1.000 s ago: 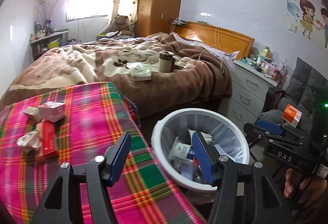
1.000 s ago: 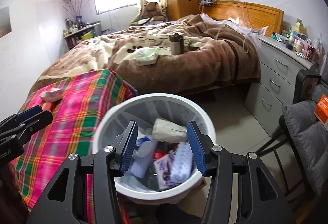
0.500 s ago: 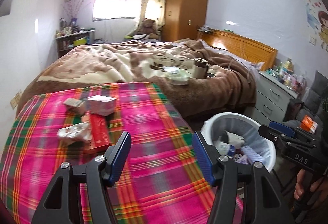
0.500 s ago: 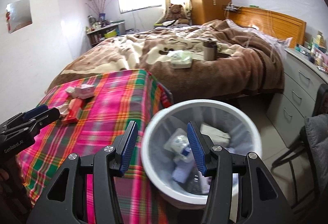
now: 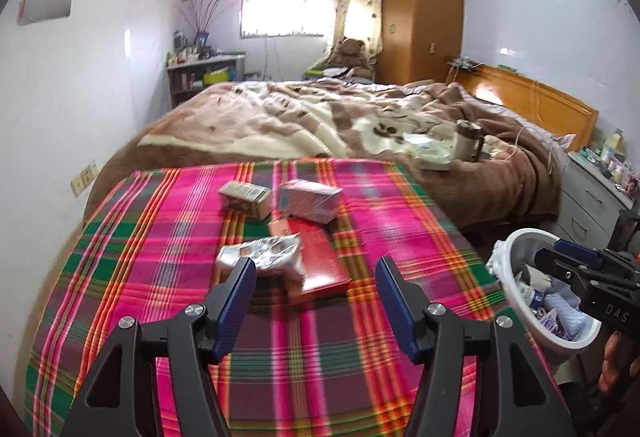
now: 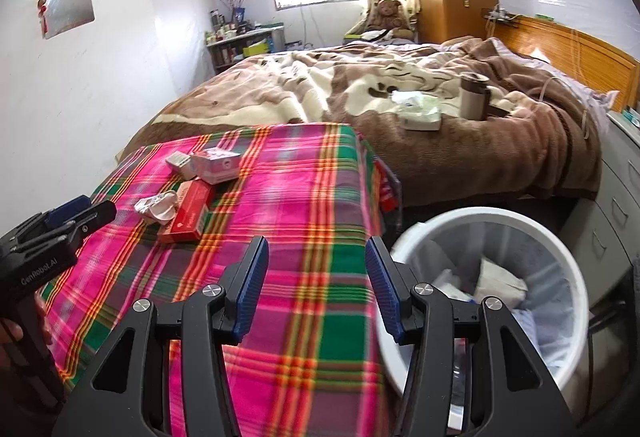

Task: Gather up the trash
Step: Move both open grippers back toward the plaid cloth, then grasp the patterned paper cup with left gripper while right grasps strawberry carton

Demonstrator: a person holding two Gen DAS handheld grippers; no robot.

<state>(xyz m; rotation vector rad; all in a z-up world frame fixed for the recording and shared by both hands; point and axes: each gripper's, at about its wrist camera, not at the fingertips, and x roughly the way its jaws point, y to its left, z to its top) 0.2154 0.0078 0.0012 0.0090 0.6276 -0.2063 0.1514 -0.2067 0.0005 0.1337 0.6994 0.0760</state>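
On the plaid-covered table (image 5: 160, 237) lie a crumpled silver wrapper (image 5: 264, 255), a flat red box (image 5: 320, 257), a pink-white carton (image 5: 310, 199) and a small cream box (image 5: 244, 197). They also show in the right wrist view: wrapper (image 6: 158, 207), red box (image 6: 188, 213), carton (image 6: 216, 165). My left gripper (image 5: 314, 301) is open and empty, just short of the wrapper. My right gripper (image 6: 316, 285) is open and empty over the table's right edge, beside the white trash bin (image 6: 500, 221), which holds several discarded packages. The bin (image 5: 516, 241) also shows in the left wrist view.
A bed with a brown blanket (image 5: 320, 117) stands behind the table, with a tumbler (image 5: 466, 141) and tissue pack (image 5: 432, 153) on it. Grey drawers (image 6: 616, 197) stand right of the bin. A wardrobe (image 5: 420, 13) is at the back.
Both grippers have swung left, away from above the bin toward the table. The trash on the cloth now lies straight ahead of the left gripper. Both stay open and empty.
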